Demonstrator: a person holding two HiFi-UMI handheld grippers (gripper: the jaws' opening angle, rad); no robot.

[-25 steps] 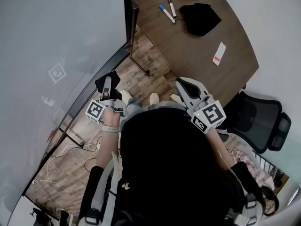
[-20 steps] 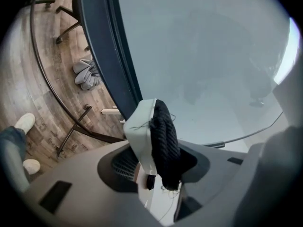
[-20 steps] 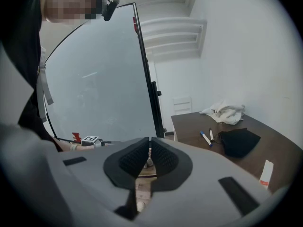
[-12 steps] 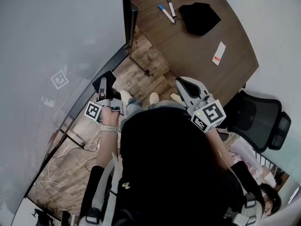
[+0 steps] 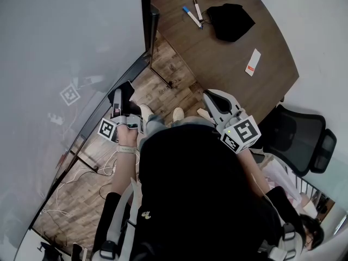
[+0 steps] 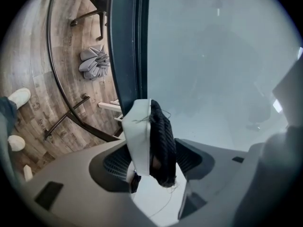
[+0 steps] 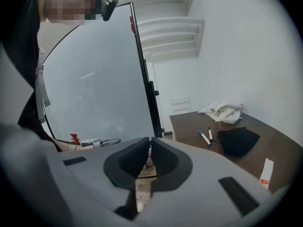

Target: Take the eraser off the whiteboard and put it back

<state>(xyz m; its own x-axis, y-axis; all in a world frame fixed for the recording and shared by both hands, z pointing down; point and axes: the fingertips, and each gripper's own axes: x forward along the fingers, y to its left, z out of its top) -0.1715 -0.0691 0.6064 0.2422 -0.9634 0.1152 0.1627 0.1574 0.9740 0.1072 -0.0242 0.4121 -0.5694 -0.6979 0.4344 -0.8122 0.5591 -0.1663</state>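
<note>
The eraser (image 6: pixel 150 145), a white back with black felt, stands on edge between the jaws of my left gripper (image 6: pixel 152 161), right beside the whiteboard (image 6: pixel 213 56). The jaws are opening, and a narrow gap shows between the felt and the right pad (image 6: pixel 191 157). In the head view the left gripper (image 5: pixel 123 99) is at the lower edge of the whiteboard (image 5: pixel 65 37), with the eraser (image 5: pixel 119 95) at its tip. My right gripper (image 5: pixel 209 95) hangs still in front of the person's body. It is shut (image 7: pixel 149 150), with nothing between the pads.
A brown table (image 5: pixel 228 58) at the top right carries two markers (image 5: pixel 191 14), a black cloth (image 5: pixel 231 20) and a white card (image 5: pixel 253 62). A black office chair (image 5: pixel 299 140) stands on the right. Cables (image 5: pixel 81 173) lie on the wooden floor beside the board's dark frame (image 6: pixel 128 56).
The left gripper has rolled a little at the board's edge with the eraser at its tip. The right gripper has not moved.
</note>
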